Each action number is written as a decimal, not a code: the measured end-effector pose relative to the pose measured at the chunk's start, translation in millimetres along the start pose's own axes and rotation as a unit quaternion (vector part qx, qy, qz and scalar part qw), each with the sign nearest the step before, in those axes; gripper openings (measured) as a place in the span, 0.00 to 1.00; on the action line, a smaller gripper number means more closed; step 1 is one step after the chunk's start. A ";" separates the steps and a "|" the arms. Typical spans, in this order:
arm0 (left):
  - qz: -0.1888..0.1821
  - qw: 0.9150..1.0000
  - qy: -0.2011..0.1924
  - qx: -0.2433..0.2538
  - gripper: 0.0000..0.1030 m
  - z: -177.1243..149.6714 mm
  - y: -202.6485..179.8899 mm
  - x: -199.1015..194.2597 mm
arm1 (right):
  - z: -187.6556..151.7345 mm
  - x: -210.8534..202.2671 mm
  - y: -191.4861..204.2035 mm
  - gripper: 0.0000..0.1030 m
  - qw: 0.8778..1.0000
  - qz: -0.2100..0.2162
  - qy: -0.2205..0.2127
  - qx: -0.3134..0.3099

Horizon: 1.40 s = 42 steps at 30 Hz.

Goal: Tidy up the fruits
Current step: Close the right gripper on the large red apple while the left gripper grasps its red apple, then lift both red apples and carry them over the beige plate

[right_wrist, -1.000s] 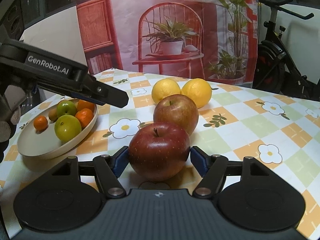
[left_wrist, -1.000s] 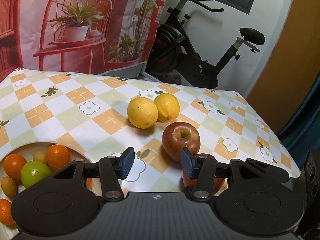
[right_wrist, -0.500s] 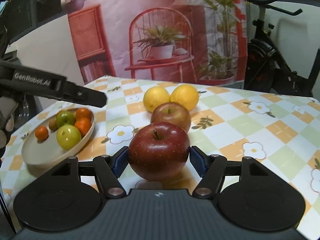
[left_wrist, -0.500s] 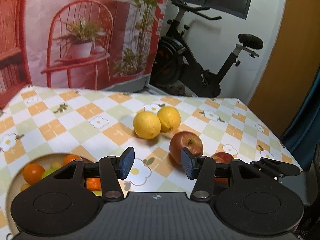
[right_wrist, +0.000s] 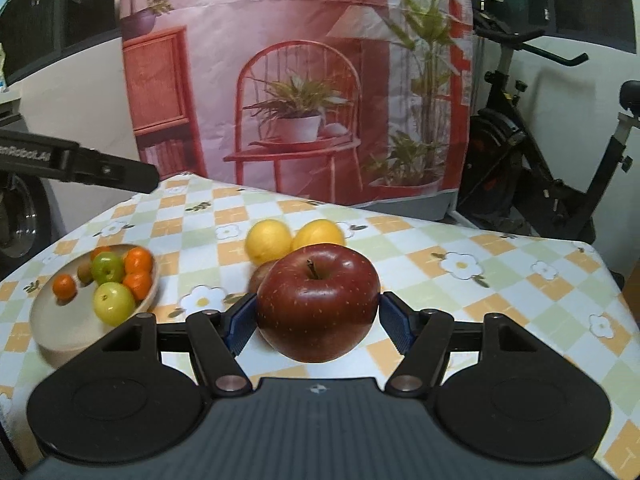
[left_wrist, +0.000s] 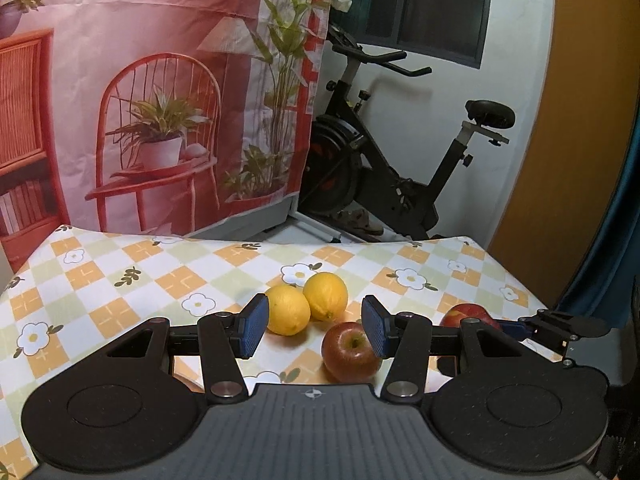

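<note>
My right gripper (right_wrist: 318, 320) is shut on a dark red apple (right_wrist: 318, 300) and holds it above the checked tablecloth. Behind it lie a second red apple (right_wrist: 262, 276), mostly hidden, and two lemons (right_wrist: 268, 240). A beige bowl (right_wrist: 52, 344) at the left holds oranges, green apples and small brown fruit. My left gripper (left_wrist: 314, 330) is open and empty, high above the table; past it I see the two lemons (left_wrist: 306, 306), the second apple (left_wrist: 348, 350) and the held apple (left_wrist: 468, 316) in the right gripper.
The table (left_wrist: 120, 280) carries a checked flower cloth and ends at the right (right_wrist: 608, 280). A printed backdrop (right_wrist: 300, 80) hangs behind it. An exercise bike (left_wrist: 400, 168) stands beyond the far edge. The left gripper's body (right_wrist: 80, 164) juts in above the bowl.
My right gripper has lifted the dark red apple off the table. My left gripper has risen and pulled back, so the bowl has dropped out of its view.
</note>
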State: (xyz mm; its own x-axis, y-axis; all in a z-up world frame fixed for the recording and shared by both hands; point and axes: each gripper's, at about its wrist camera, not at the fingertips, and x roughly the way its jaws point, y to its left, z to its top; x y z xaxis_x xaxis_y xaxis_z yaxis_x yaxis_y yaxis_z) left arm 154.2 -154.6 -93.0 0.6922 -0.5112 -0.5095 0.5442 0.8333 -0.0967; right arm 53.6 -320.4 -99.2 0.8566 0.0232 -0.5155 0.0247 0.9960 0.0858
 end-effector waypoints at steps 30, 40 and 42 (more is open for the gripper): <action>-0.020 0.996 0.072 0.039 0.82 -32.1 -19.4 113.7 | -43.2 32.2 -61.5 0.66 0.998 -0.020 0.012 0.066; -0.026 0.995 0.090 0.043 0.81 -37.6 -23.0 130.4 | -47.6 31.4 -65.5 0.66 0.997 -0.013 0.006 0.079; -0.026 0.994 0.096 0.042 0.79 -39.3 -22.1 133.0 | -48.3 30.5 -66.5 0.66 0.996 -0.013 0.004 0.083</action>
State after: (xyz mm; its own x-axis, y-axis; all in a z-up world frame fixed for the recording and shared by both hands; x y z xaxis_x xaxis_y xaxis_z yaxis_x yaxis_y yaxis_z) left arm 215.6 -232.7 -192.2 0.5638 -0.4966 -0.6599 0.6198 0.7825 -0.0593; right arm 53.1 -381.7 -161.8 0.8502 -0.0003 -0.5265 0.1315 0.9684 0.2118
